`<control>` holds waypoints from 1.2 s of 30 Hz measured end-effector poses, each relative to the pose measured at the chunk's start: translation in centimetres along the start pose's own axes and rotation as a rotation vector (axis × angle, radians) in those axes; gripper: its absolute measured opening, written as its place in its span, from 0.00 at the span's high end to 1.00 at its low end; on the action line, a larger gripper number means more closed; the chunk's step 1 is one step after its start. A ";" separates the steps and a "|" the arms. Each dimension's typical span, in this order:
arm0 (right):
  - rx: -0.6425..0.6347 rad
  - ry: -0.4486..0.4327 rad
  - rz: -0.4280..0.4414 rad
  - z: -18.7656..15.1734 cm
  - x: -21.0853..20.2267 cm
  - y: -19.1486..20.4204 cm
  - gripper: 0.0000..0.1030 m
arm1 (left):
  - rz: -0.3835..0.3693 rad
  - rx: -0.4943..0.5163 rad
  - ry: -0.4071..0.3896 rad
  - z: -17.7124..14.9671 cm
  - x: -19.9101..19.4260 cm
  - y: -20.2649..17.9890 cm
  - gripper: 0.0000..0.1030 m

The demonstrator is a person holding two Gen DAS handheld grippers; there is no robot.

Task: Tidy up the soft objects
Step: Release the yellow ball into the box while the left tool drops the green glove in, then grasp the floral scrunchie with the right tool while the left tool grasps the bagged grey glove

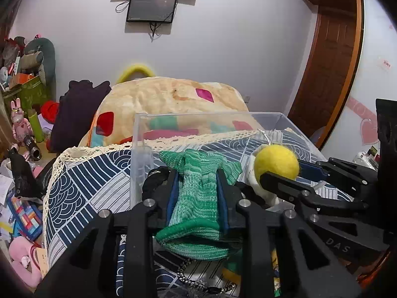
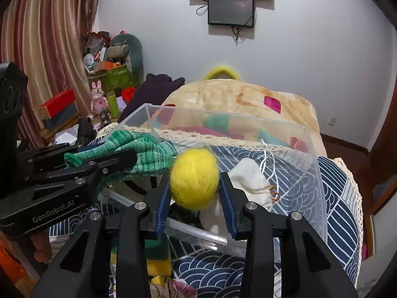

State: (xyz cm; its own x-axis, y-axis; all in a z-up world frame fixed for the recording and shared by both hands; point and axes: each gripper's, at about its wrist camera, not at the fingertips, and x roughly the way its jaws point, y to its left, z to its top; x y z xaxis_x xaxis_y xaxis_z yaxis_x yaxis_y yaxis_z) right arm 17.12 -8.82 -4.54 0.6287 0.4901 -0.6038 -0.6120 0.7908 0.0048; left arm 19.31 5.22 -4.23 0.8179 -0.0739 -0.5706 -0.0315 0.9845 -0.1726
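Both clamped: left gripper squeezing green knit glove, right gripper pinching yellow felt ball over clear bin.

Between the jaws of our left gripper we see a knit cloth striped in pale mint and deeper green, its rolled hem solid emerald. The pads pressing it are blue, the frame black. Between the jaws of our right gripper sits a fuzzy ball of plain bright yellow. Just beyond those jaws lies a white pouch with an orange tie. Ahead of both jaws the box is colourless and clear. Under it we see a tablecloth of navy with white wave arcs, edged in cream lace. Farther ahead, a tan blanket carries red, magenta and teal patches.
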 end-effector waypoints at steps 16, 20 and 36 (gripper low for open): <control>-0.011 -0.118 -0.074 -0.6 -4.7 -0.2 0.31 | 0.002 0.007 -0.099 -0.7 -5.8 -0.4 0.25; -0.006 -0.144 -0.061 -1.0 -6.1 -0.3 0.22 | 0.016 -0.003 -0.123 -1.2 -7.4 -0.4 0.15; 0.064 -0.041 0.002 -7.1 -5.6 -0.6 0.20 | 0.044 0.047 0.004 -7.6 -7.5 -0.4 0.06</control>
State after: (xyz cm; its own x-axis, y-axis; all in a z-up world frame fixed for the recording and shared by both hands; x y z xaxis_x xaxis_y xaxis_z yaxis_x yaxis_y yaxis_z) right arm 10.58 -14.63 -6.79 0.6476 0.5054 -0.5703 -0.5821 0.8110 0.0577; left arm 8.81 4.20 -6.00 0.8142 -0.0313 -0.5797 -0.0399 0.9932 -0.1096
